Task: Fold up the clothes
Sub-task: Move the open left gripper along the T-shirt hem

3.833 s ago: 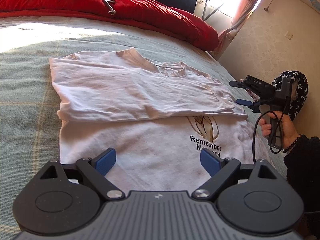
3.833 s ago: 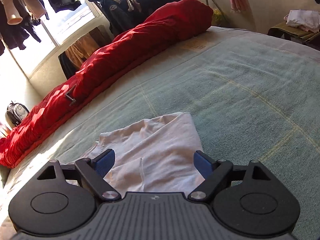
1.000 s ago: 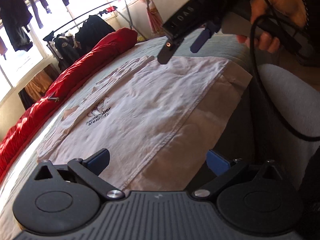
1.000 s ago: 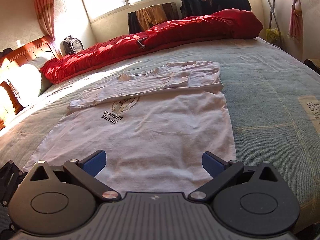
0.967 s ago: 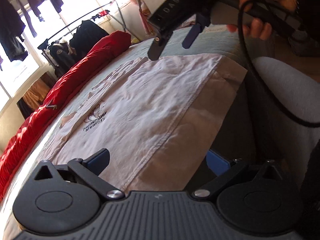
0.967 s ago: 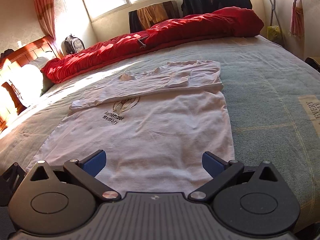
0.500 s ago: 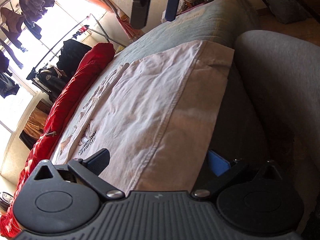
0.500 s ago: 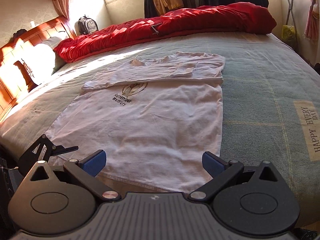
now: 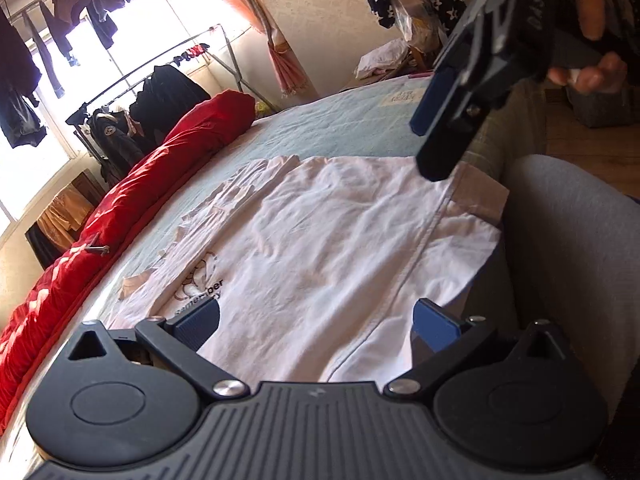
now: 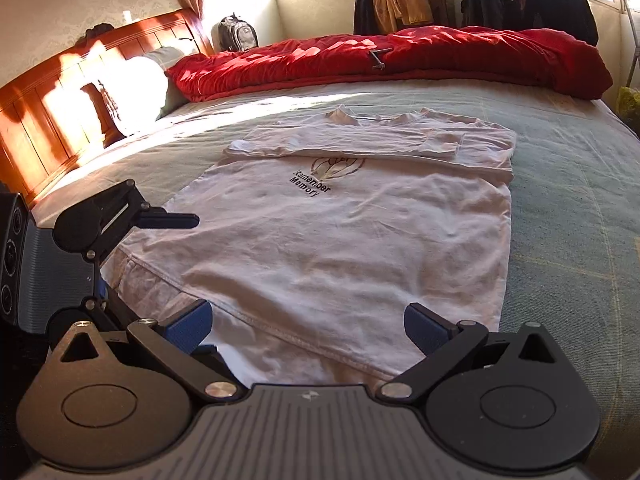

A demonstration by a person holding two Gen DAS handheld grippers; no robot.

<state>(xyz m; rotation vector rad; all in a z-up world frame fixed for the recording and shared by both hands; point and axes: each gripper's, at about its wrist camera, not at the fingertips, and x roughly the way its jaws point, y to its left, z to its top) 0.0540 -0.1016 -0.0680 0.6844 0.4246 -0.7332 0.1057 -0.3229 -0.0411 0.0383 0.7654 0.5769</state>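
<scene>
Two grippers sit at the near hem of the white T-shirt (image 10: 360, 248), which lies flat on the bed (image 10: 572, 208) with its sleeves folded in across the chest and its hem hanging slightly over the mattress edge. On the left, our left gripper (image 9: 316, 318) has its fingers spread wide at one hem corner, holding nothing; on the right, our right gripper (image 10: 308, 322) is equally wide apart above the other corner, also empty. We judge the main risk to be pinching only the top layer of cloth, or catching the blanket with it, which would drag the fold crooked. Beyond the collar, the red duvet (image 10: 400, 60) leaves a clear strip of bed, so we have room to carry the hem forward.
</scene>
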